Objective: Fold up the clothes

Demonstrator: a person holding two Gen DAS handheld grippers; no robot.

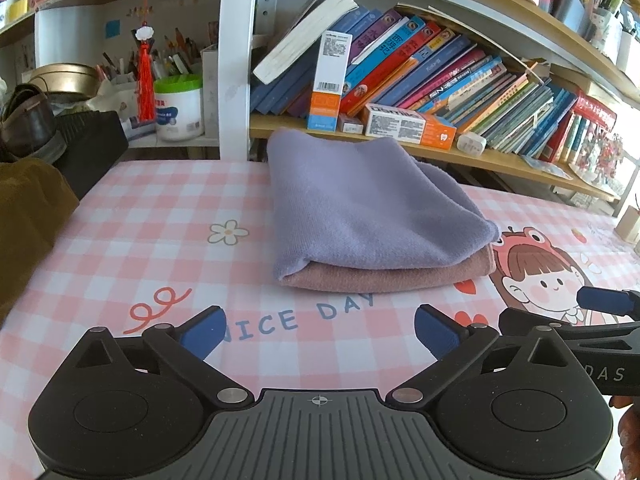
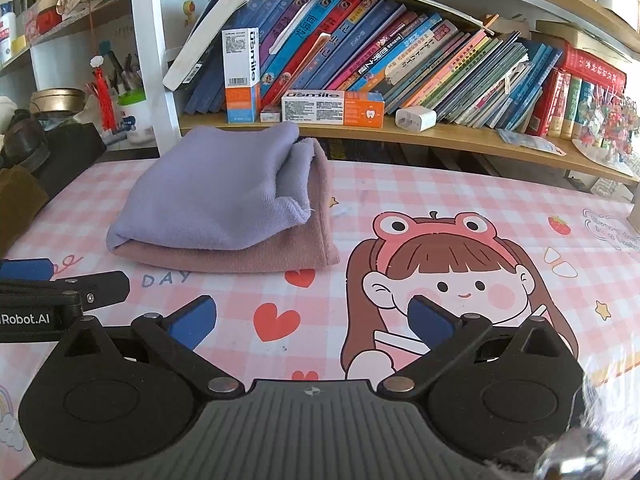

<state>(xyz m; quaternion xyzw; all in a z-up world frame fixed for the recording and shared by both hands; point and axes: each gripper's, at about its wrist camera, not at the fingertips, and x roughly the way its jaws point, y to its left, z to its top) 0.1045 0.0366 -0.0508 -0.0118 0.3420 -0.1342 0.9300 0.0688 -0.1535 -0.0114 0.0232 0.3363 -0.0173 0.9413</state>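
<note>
A folded lilac cloth [image 1: 360,208] lies on top of a folded dusty-pink cloth [image 1: 384,276] on the pink checked table mat [image 1: 160,216]. My left gripper [image 1: 318,330] hovers just in front of the stack, jaws wide open, nothing between them. In the right wrist view the same lilac cloth [image 2: 212,196] and pink cloth [image 2: 280,256] sit up and to the left. My right gripper [image 2: 312,322] is open and empty over the cartoon girl print [image 2: 448,276]. Each gripper's finger shows at the edge of the other's view.
A wooden shelf [image 1: 500,160] crowded with leaning books and toothpaste boxes runs behind the table. A brown cloth [image 1: 28,216] and a black box [image 1: 92,148] lie at the left. A white tub [image 1: 178,108] with a red tassel stands behind.
</note>
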